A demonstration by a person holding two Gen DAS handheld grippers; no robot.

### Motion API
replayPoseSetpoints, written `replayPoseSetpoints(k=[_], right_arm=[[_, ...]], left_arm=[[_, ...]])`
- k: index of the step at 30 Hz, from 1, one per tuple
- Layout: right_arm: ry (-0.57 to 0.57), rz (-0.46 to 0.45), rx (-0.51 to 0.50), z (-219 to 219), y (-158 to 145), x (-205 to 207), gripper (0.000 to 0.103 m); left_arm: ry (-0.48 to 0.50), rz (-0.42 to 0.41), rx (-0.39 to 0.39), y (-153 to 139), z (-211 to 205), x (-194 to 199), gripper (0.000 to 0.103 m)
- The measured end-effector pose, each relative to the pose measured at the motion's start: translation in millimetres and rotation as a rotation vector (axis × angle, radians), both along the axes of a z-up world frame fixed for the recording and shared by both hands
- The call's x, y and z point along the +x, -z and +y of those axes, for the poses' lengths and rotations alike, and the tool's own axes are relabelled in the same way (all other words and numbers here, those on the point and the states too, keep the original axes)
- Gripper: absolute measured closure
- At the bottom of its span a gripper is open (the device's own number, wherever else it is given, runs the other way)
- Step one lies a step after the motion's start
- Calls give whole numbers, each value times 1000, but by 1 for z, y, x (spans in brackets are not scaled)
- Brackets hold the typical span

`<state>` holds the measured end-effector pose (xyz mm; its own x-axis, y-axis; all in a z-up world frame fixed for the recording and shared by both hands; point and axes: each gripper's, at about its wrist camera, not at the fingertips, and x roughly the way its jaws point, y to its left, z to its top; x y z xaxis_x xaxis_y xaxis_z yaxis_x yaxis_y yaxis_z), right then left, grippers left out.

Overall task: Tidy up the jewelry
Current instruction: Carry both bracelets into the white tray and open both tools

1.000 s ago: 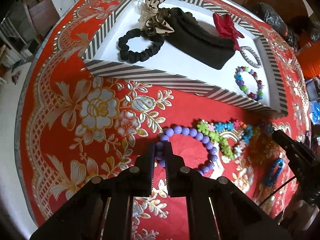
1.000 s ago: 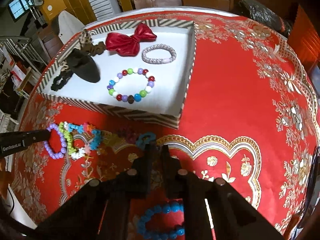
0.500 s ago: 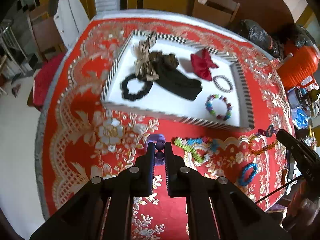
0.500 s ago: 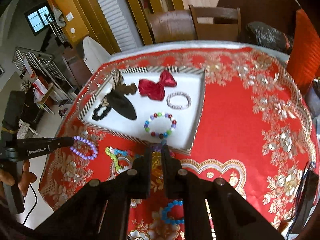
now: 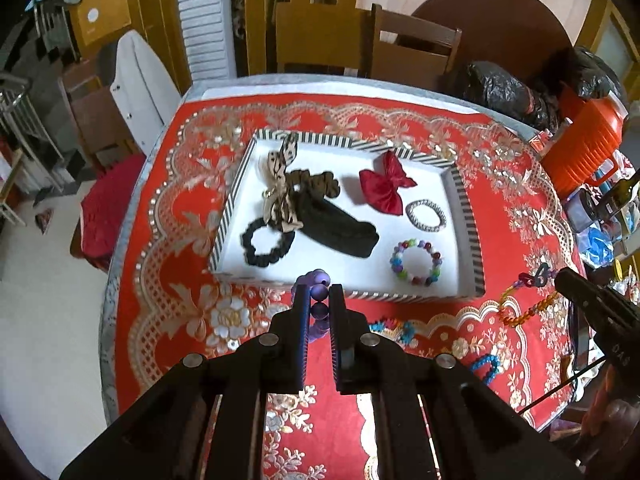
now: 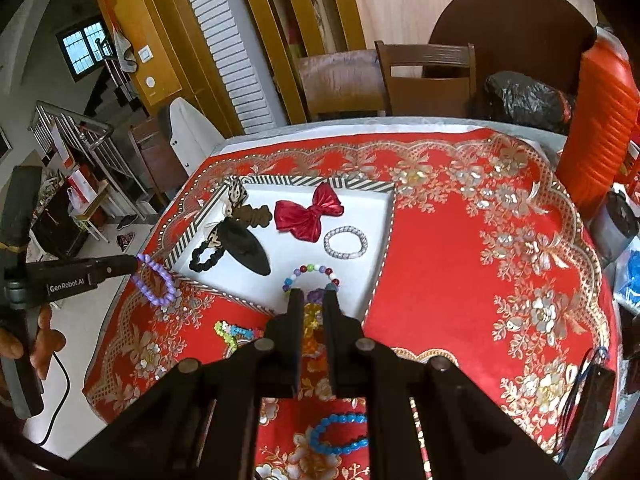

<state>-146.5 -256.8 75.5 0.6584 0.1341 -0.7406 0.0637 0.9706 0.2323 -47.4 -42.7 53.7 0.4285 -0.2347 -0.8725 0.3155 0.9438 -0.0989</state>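
Red and gold cloth covers the round tabletop (image 5: 168,280), wooden chairs and a louvred door behind it. From the left wrist view, the left gripper (image 5: 319,300) has its jaws pinched on a purple bead bracelet (image 5: 318,290), held up off the cloth just in front of the near wall of the striped tray (image 5: 464,208). Inside the tray: a black scrunchie (image 5: 266,242), a leopard-print bow (image 5: 280,184), a long black pouch (image 5: 340,224), a red bow (image 5: 384,186), a silver bangle (image 5: 426,216) and a multicoloured bead bracelet (image 5: 416,262) near the front right corner. On the cloth to the right lies a blue bead bracelet (image 5: 486,364), and the right gripper comes in from the right edge with an orange-yellow chain (image 5: 524,308) hanging from its tip.

Over to the right wrist view: the right gripper (image 6: 313,300) has its jaws closed on that chain (image 6: 310,320), the amber and purple links showing between them, right at the tray's near edge (image 6: 224,292). The multicoloured bracelet (image 6: 312,272) sits just beyond the fingertips. Off to the left, the left gripper (image 6: 134,264) dangles the purple bracelet (image 6: 156,284) over the tray's left corner. A colourful flower-bead strand (image 6: 236,330) lies on the cloth between the two, and the blue bracelet (image 6: 340,432) rests below the right gripper's fingers.
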Motion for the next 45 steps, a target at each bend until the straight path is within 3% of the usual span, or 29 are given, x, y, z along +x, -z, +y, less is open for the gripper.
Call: replayPoseSetpoints(k=[18, 26, 36, 45], right_arm=[[-18, 12, -6, -2, 0, 22, 94], [-11, 20, -3, -10, 2, 47, 94], [-1, 62, -7, -22, 16, 106, 94], [5, 94, 9, -28, 39, 189, 94]], left_arm=[[13, -8, 29, 2, -13, 17, 103], [29, 37, 12, 14, -29, 37, 103], [46, 144, -92, 45, -52, 68, 103], [-61, 227, -22, 97, -14, 96, 103]])
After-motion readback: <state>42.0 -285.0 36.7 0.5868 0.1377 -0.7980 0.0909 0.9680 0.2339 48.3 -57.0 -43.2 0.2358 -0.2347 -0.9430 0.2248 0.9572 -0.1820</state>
